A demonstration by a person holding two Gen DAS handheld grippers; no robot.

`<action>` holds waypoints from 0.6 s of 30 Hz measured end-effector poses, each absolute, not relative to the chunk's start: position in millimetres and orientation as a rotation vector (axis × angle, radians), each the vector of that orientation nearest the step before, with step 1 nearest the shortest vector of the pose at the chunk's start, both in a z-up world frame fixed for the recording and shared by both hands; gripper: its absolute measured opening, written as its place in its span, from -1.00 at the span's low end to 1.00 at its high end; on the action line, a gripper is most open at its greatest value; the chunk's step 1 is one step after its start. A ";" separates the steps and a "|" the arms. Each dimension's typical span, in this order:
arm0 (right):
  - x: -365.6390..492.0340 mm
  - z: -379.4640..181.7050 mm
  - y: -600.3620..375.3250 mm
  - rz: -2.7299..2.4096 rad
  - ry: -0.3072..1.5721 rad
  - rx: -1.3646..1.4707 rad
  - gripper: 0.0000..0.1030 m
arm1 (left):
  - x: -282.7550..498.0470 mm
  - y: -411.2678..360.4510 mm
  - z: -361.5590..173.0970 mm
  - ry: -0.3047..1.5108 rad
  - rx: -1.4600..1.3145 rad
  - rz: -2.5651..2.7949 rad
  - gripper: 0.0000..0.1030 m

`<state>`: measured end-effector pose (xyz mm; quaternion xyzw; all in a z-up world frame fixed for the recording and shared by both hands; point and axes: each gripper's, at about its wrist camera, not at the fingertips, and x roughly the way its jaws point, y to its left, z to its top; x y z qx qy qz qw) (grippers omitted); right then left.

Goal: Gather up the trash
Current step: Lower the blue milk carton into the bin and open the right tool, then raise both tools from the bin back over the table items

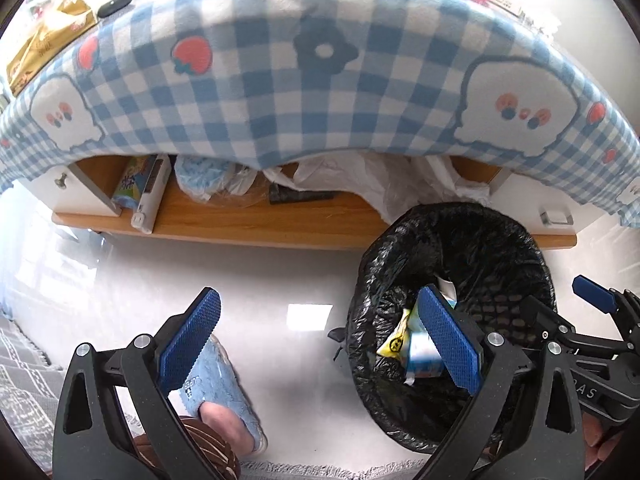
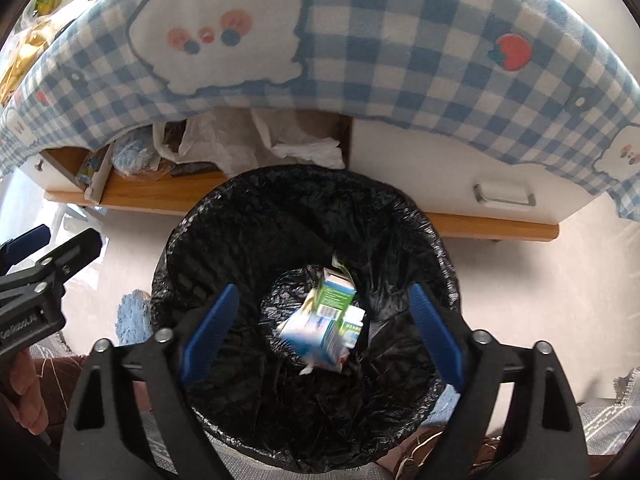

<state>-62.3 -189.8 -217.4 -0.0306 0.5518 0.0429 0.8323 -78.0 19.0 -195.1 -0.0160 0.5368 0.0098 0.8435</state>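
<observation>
- Drop step looks done: the right gripper [image 2: 322, 336] hangs over the bin [image 2: 436, 240] with jaws spread wide, nothing between them.
- A small carton [image 2: 332, 320] (blurred, perhaps mid-fall) is inside the crinkled black liner.
- The left gripper [image 1: 320, 344] is spread and empty too.
- Next, likely: find more trash around the checked cloth [image 1: 280, 80].

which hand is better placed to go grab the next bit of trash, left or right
Left, probably. The left gripper is open and empty, off to the side of the black-lined bin, nearer the cluttered shelf. The right gripper is open too, but sits right above the bin over the cartons.
</observation>
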 end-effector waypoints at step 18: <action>-38.9 -113.5 -210.4 0.040 0.950 -0.041 0.80 | -58.7 23.6 -84.3 0.998 -0.026 0.050 0.88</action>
